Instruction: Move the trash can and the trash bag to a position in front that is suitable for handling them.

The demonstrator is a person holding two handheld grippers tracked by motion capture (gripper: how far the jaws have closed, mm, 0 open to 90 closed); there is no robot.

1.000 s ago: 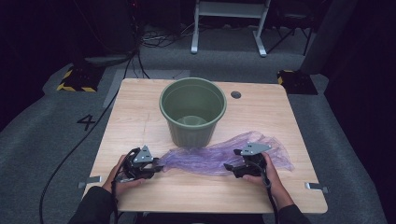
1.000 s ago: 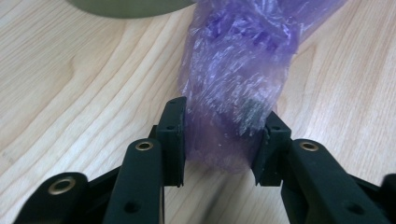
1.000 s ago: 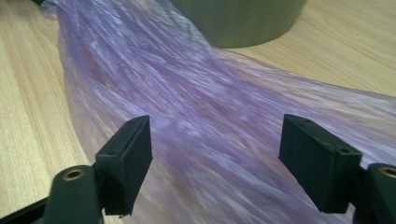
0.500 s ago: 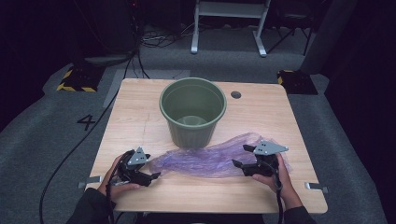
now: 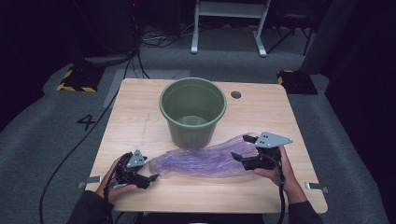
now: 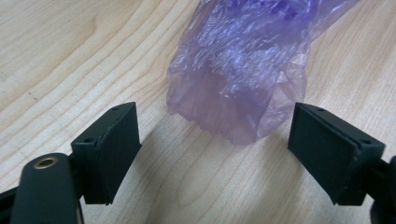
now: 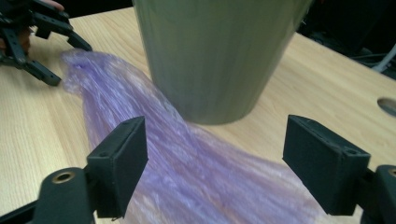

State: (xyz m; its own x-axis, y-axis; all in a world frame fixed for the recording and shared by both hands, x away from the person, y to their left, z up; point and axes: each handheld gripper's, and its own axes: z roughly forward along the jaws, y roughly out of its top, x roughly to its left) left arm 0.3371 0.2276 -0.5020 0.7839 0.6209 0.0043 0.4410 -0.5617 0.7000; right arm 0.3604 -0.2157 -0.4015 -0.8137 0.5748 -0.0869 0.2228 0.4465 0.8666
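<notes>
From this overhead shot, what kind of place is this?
Likely a lab or studio data-collection station, not a home: a lone wooden table on grey carpet, a floor marking "4", hazard-striped stand bases, and loose cables behind.

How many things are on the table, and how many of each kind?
green bin: 1
purple plastic bag: 1
grippers, left gripper and right gripper: 2
Total: 4
</notes>
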